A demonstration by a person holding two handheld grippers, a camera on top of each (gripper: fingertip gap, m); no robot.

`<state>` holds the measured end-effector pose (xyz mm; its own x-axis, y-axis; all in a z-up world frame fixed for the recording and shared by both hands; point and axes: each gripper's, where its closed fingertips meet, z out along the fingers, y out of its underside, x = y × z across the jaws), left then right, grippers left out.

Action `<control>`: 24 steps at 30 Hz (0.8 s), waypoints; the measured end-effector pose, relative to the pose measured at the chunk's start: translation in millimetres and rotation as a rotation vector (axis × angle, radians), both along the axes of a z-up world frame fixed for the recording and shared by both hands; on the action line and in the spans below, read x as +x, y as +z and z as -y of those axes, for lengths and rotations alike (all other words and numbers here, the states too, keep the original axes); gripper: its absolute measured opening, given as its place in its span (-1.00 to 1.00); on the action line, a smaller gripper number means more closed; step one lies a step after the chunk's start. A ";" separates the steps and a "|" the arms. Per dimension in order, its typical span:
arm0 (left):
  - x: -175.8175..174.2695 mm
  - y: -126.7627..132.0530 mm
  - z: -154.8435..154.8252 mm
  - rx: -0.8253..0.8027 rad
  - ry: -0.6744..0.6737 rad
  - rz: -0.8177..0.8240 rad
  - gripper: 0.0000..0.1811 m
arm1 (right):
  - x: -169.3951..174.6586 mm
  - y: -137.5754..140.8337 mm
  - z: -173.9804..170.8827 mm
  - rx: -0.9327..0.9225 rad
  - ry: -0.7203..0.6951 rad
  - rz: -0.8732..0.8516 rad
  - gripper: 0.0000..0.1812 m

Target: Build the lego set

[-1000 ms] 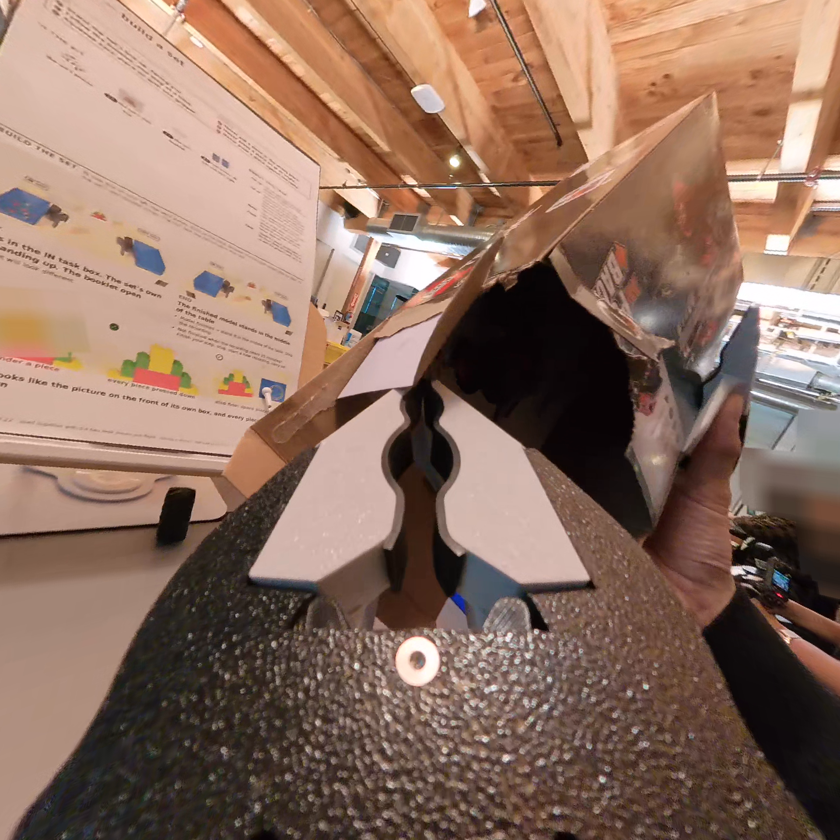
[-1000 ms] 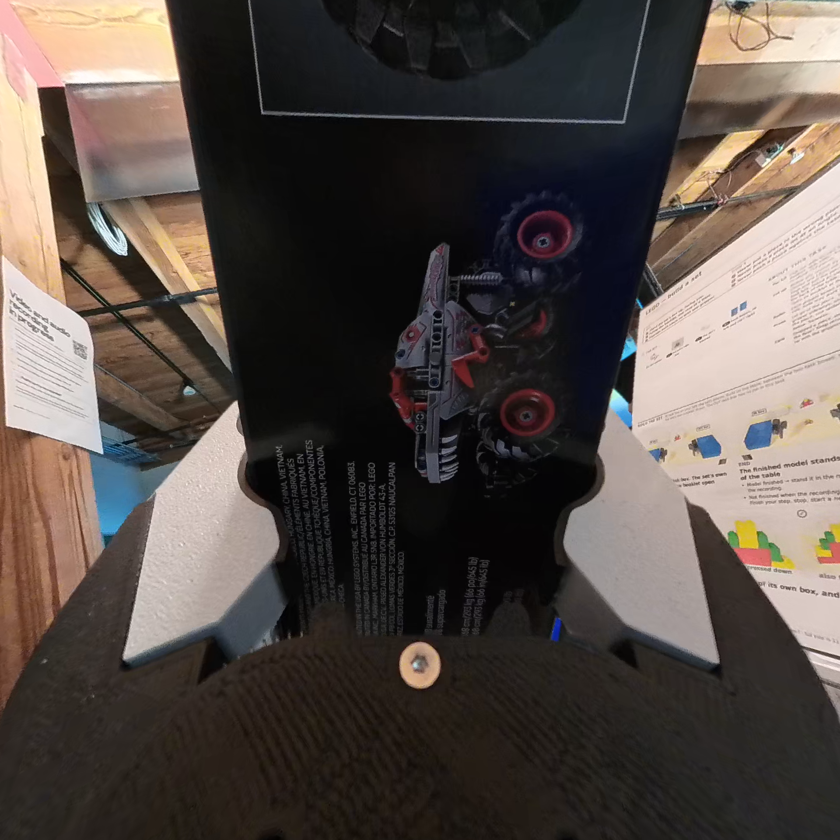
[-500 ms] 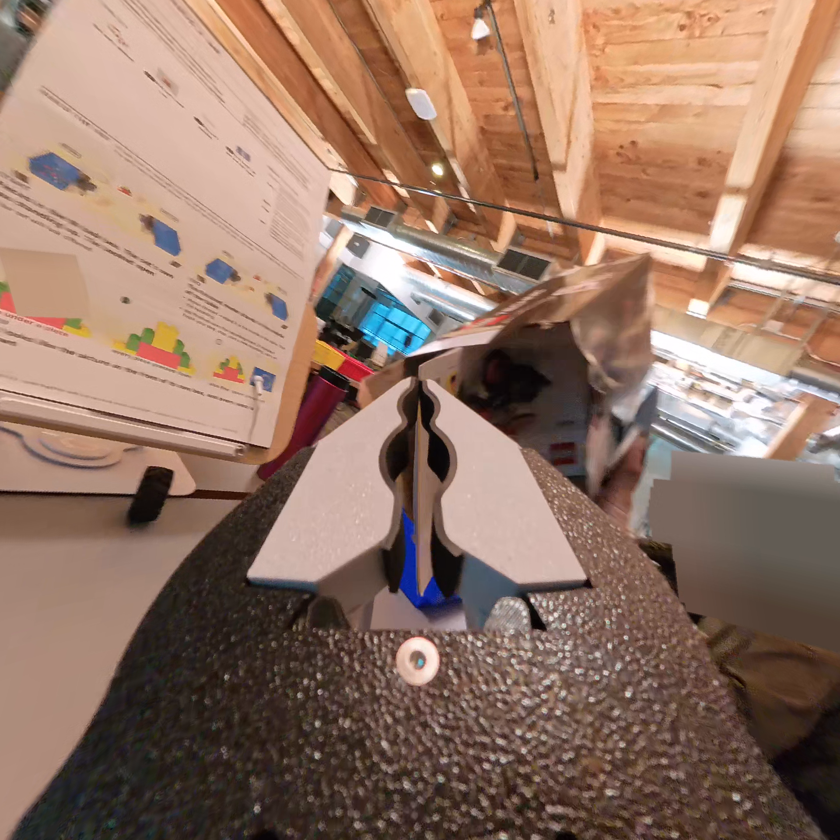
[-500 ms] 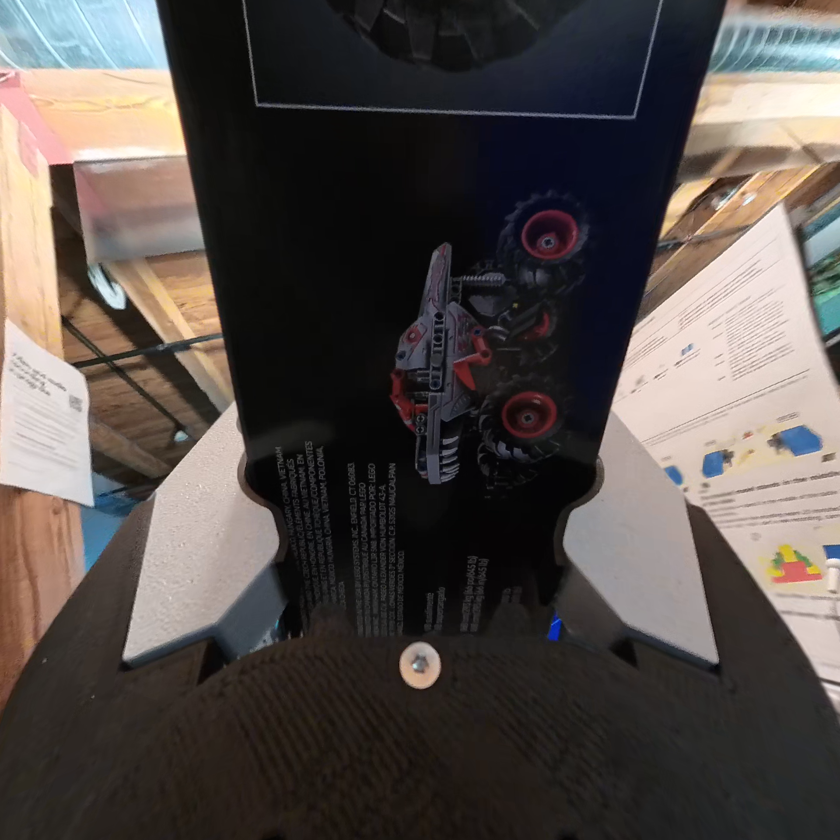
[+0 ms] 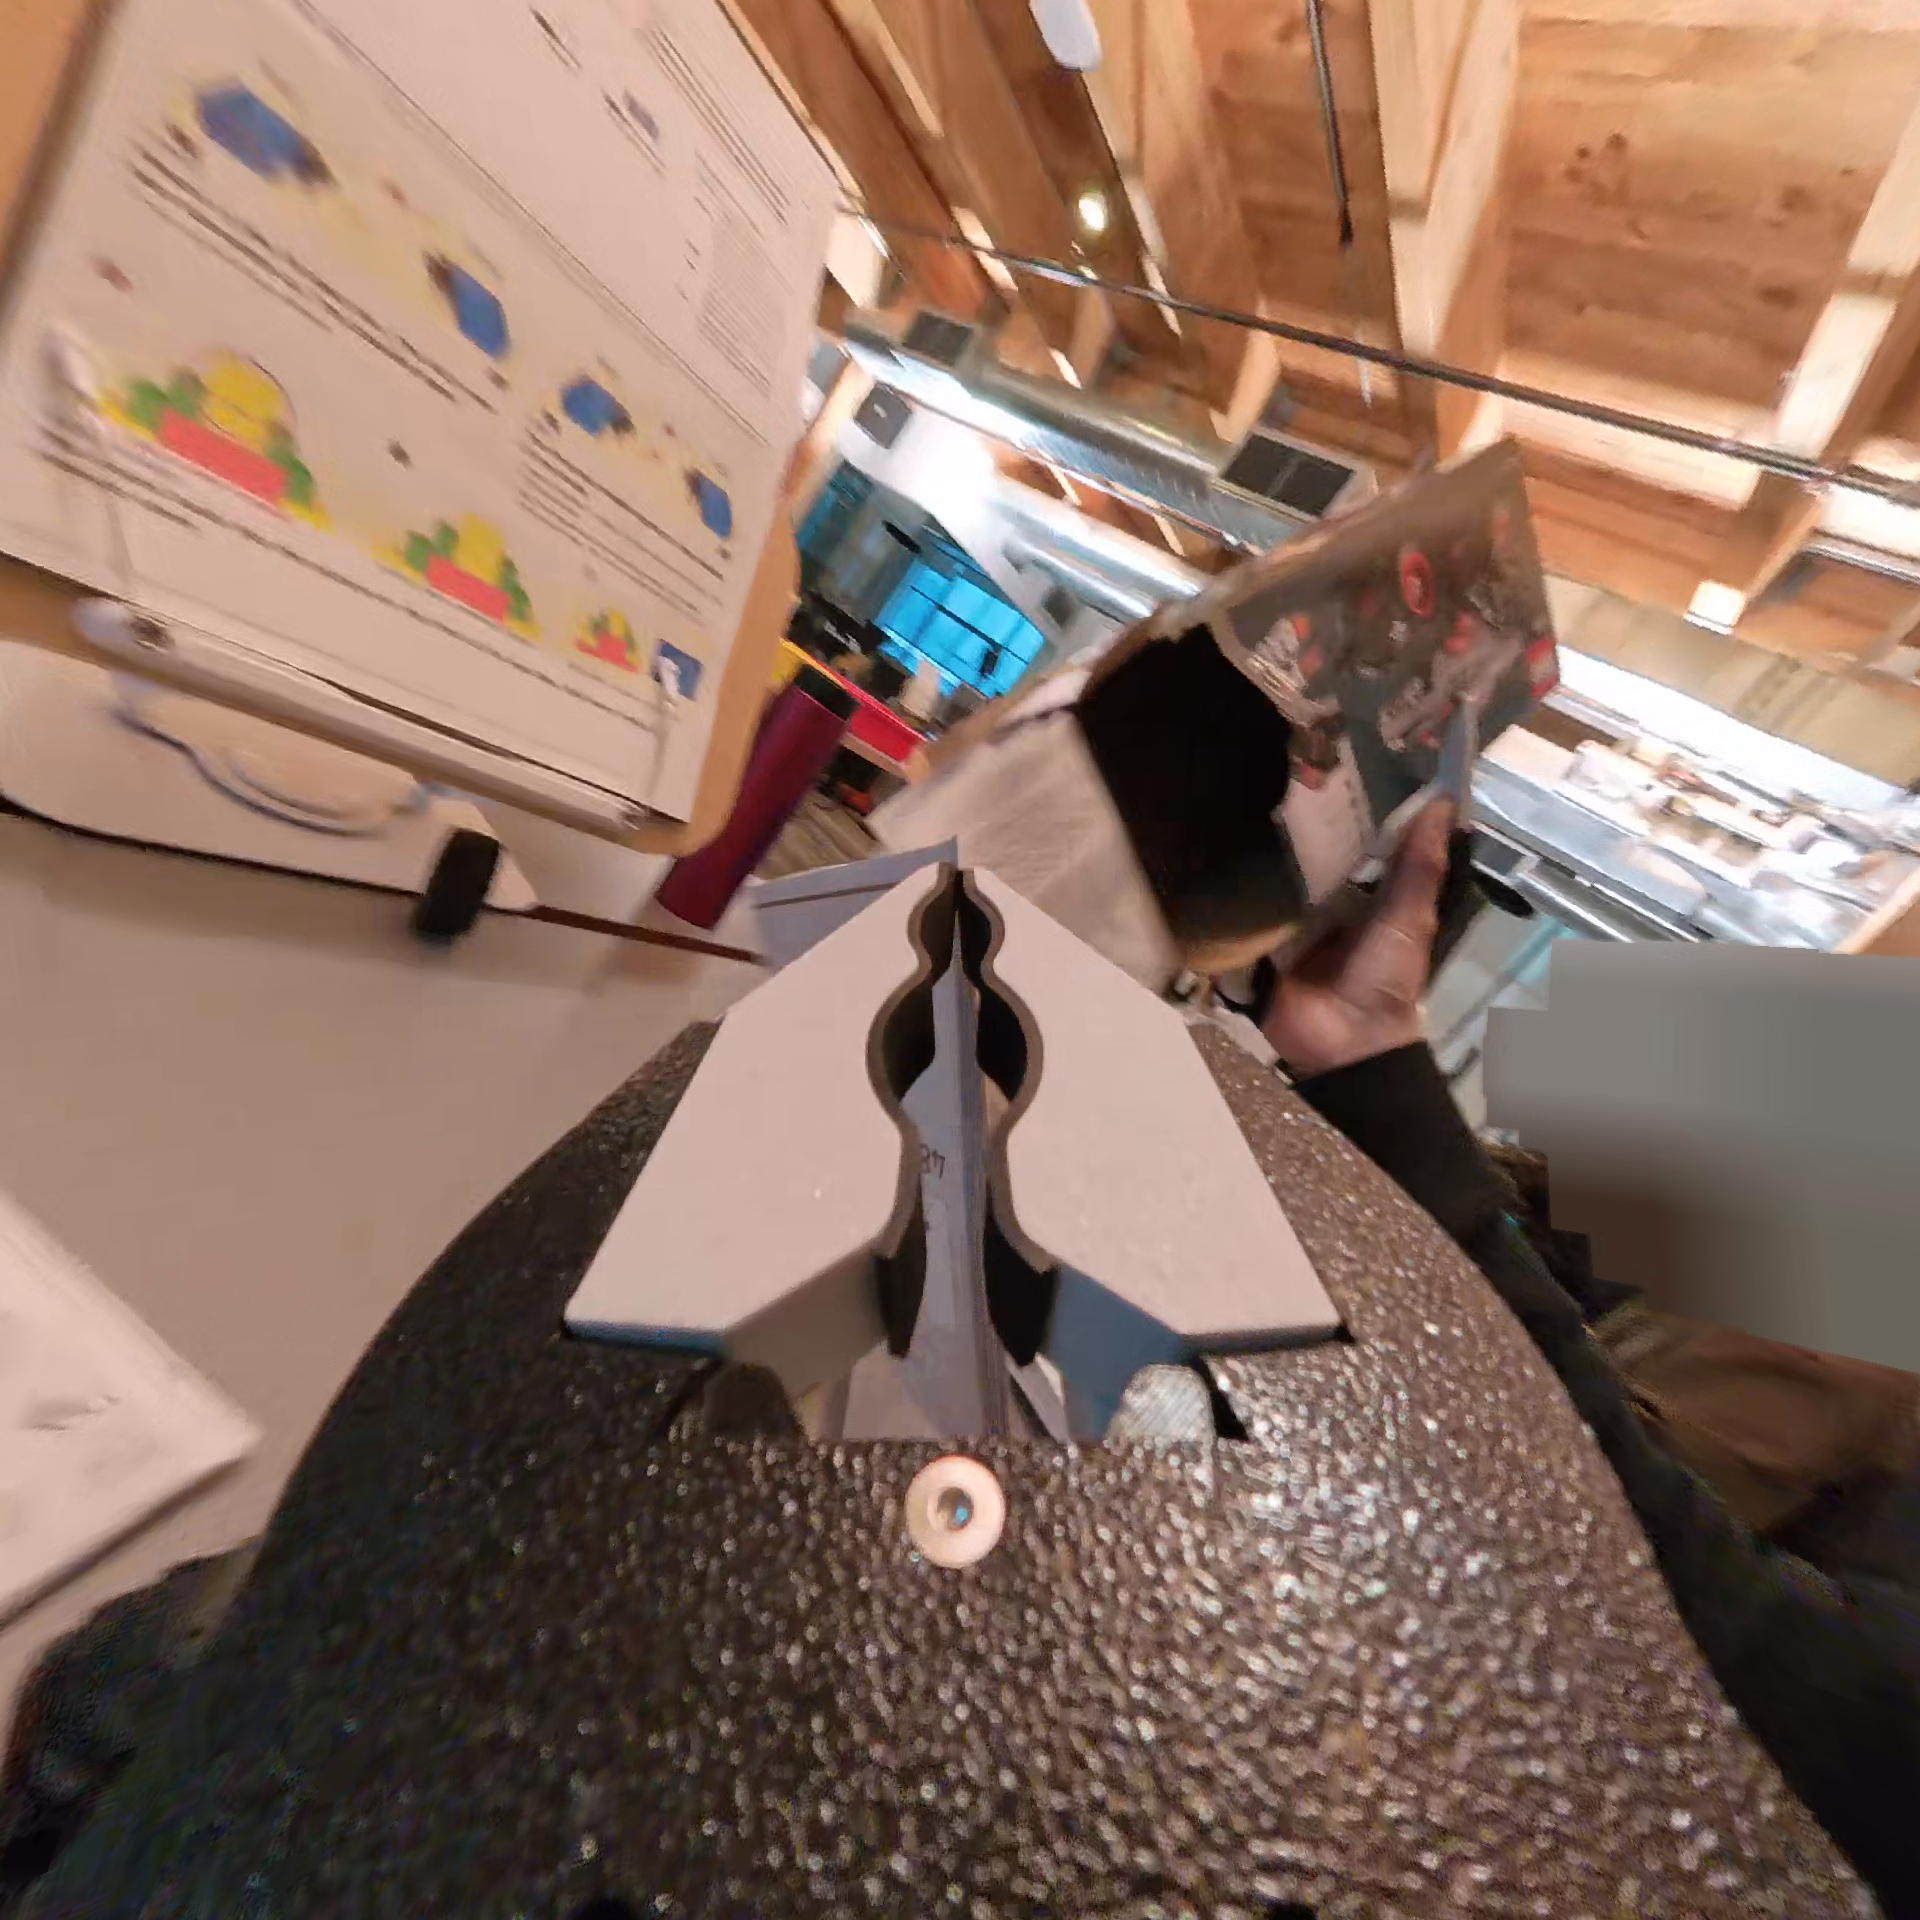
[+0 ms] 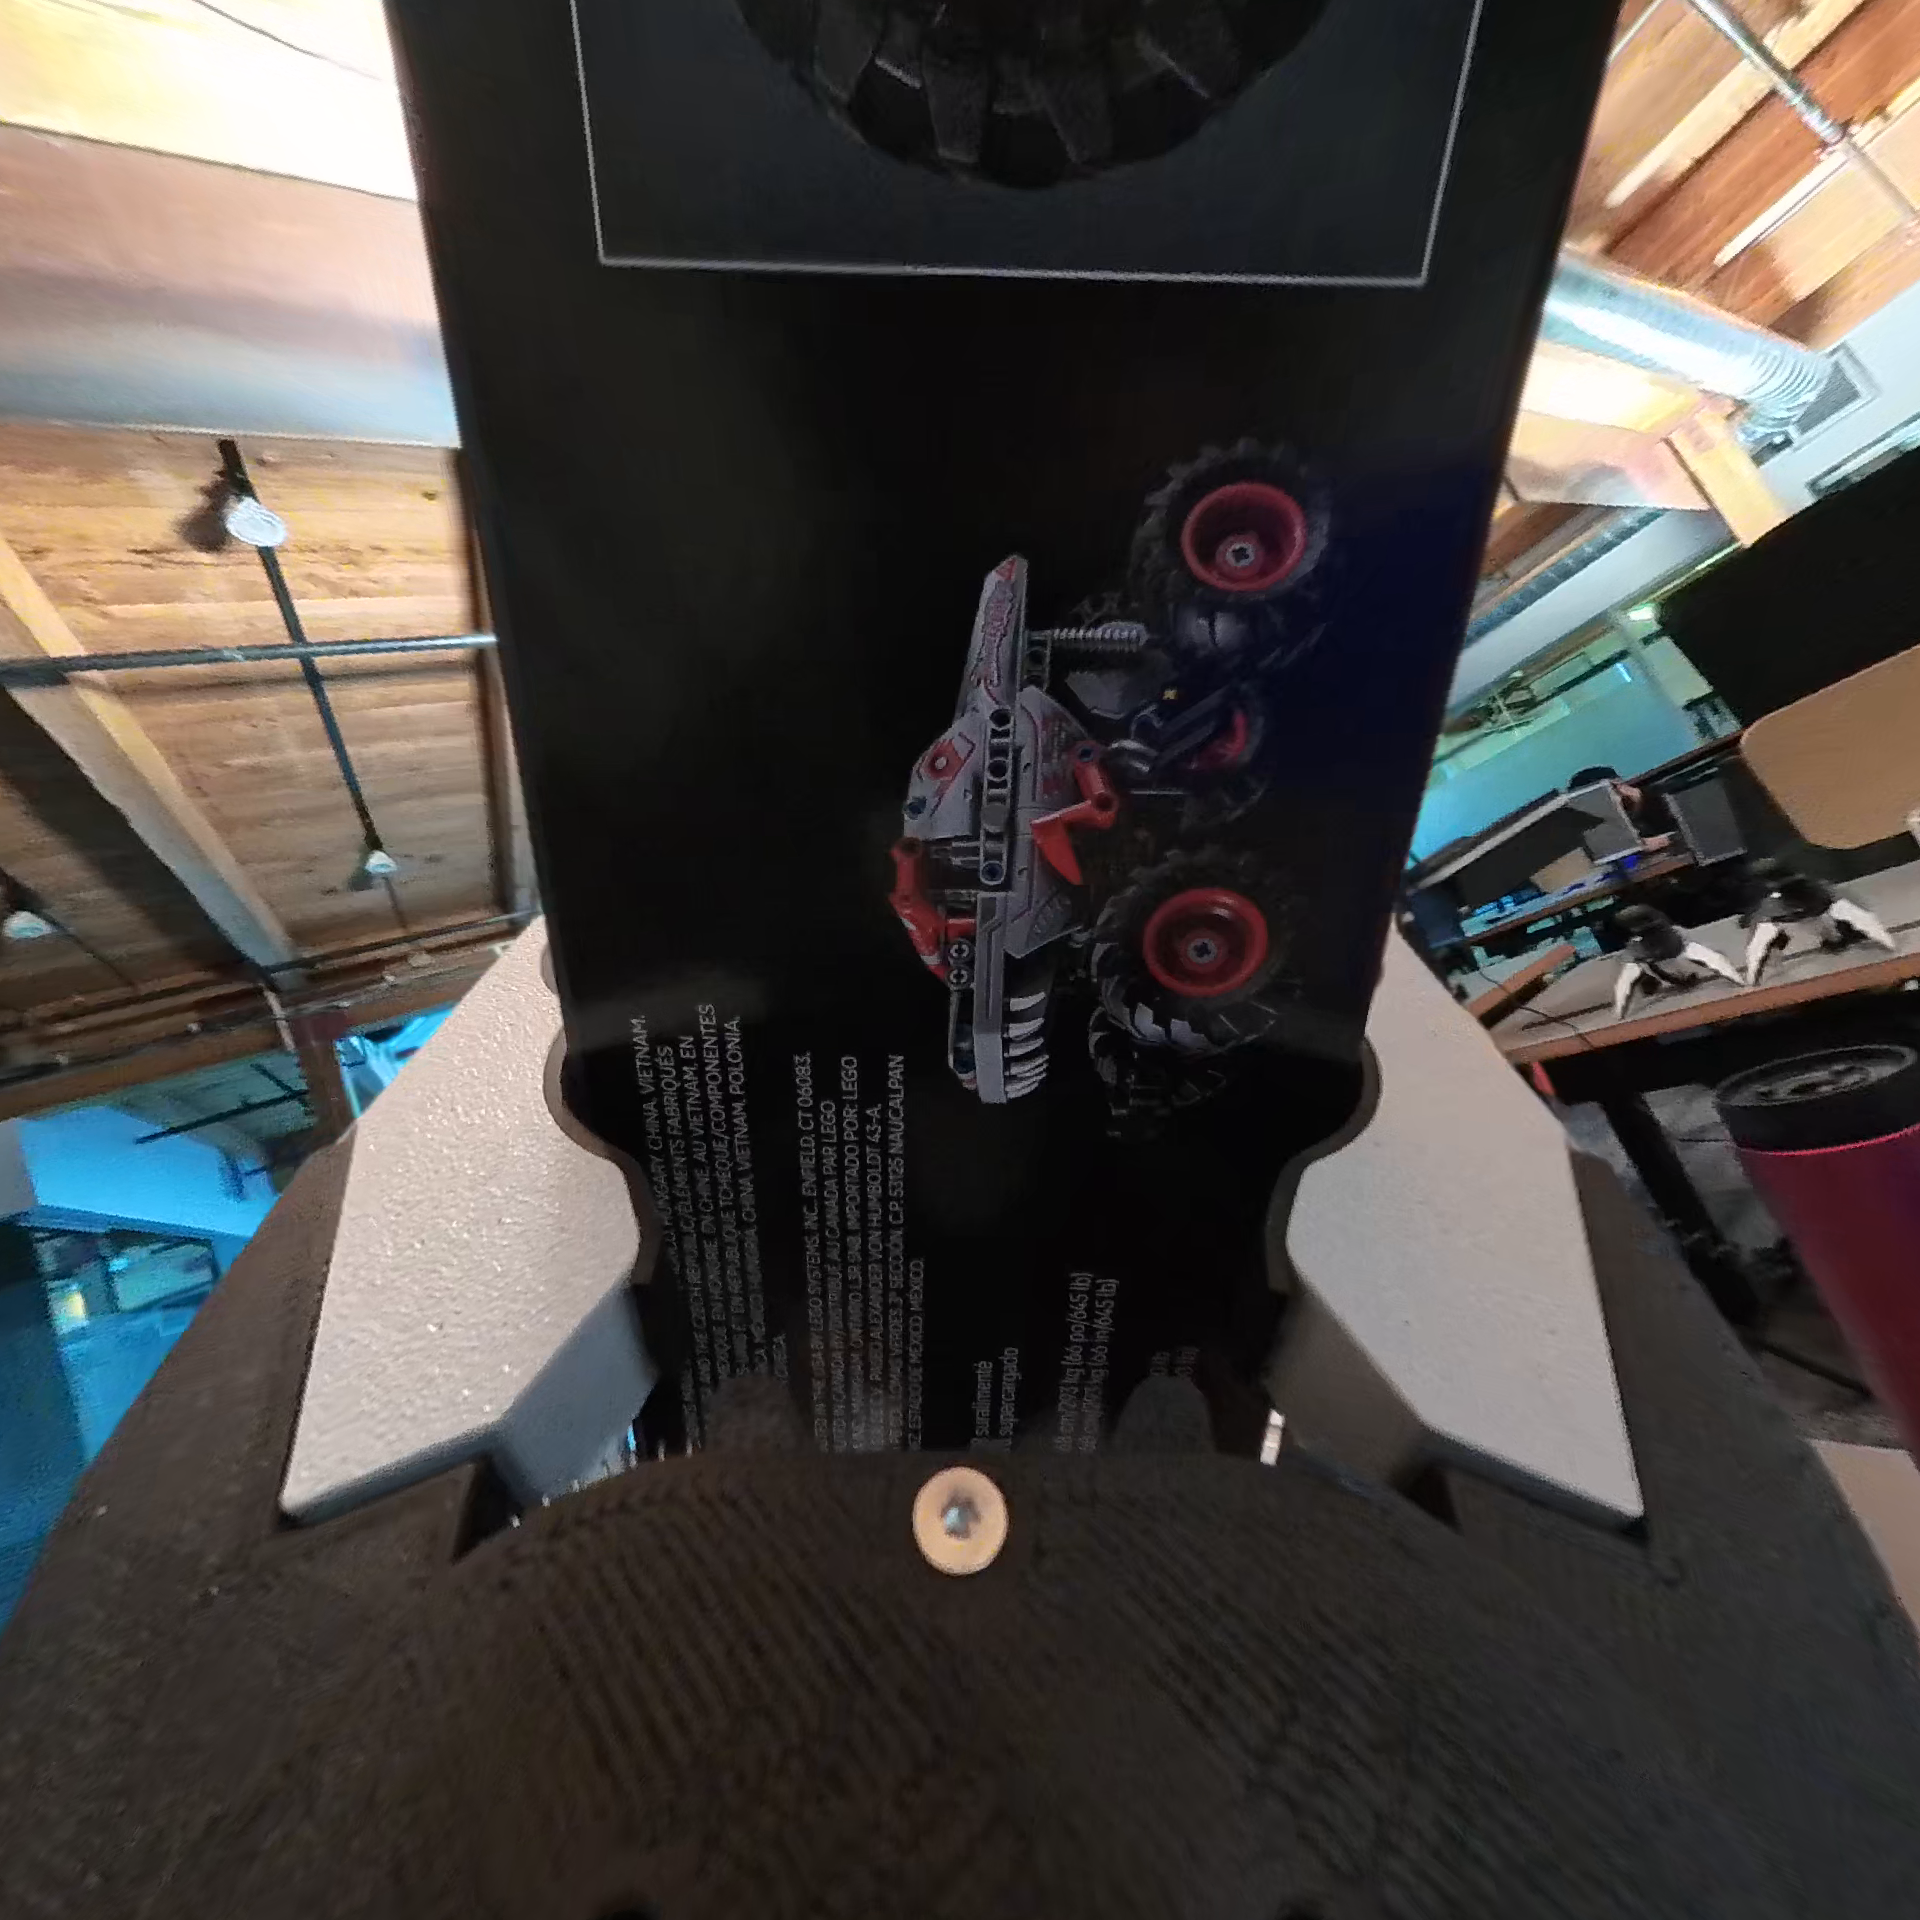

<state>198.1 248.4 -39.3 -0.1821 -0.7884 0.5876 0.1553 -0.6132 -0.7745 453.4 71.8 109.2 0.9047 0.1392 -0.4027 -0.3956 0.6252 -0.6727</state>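
Cardboard box [image 6: 997,623] sits clamped in my right hand-held gripper [image 6: 966,1091], raised with its open end [image 5: 1184,790] toward me for emptying; my left hand-held gripper [image 5: 961,935] pinches a thin booklet [image 5: 951,1195] above the table [image 5: 312,1039].

Two handheld tools are appearing here: the left tool [image 5: 956,894] and the right tool [image 6: 956,966]. One printed cardboard box [image 6: 790,623] is sitting clamped between the right tool's fingers. One thin grey booklet [image 5: 961,1174] is being pinched by the left tool. One bare hand [image 5: 1351,997] is showing beneath the box. One illustrated instruction board [image 5: 416,343] is standing on the one pale tabletop [image 5: 260,1039], and one small black wheel [image 5: 454,899] is resting below it. One maroon bottle [image 5: 753,821] is standing beside the board. On a far tabletop [image 6: 1714,997], two spare tools are lying: one spare tool [image 6: 1668,951] and a second spare tool [image 6: 1808,930].
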 end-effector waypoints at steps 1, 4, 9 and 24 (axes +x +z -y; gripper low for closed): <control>2.3 2.0 10.4 0.014 -0.034 -0.002 -1.00 | 1.6 -0.8 0.3 -0.006 -0.002 0.003 0.55; 7.0 19.1 30.9 0.055 -0.097 0.035 -1.00 | 8.9 -6.8 -0.4 -0.027 -0.015 -0.004 0.55; 20.7 49.1 42.9 0.084 -0.171 0.077 -1.00 | 11.3 -14.3 -3.3 -0.043 0.008 -0.021 0.56; 55.6 -112.3 69.3 1.204 -0.638 -0.529 -0.34 | -9.0 -7.8 2.2 -0.035 0.093 -0.001 0.56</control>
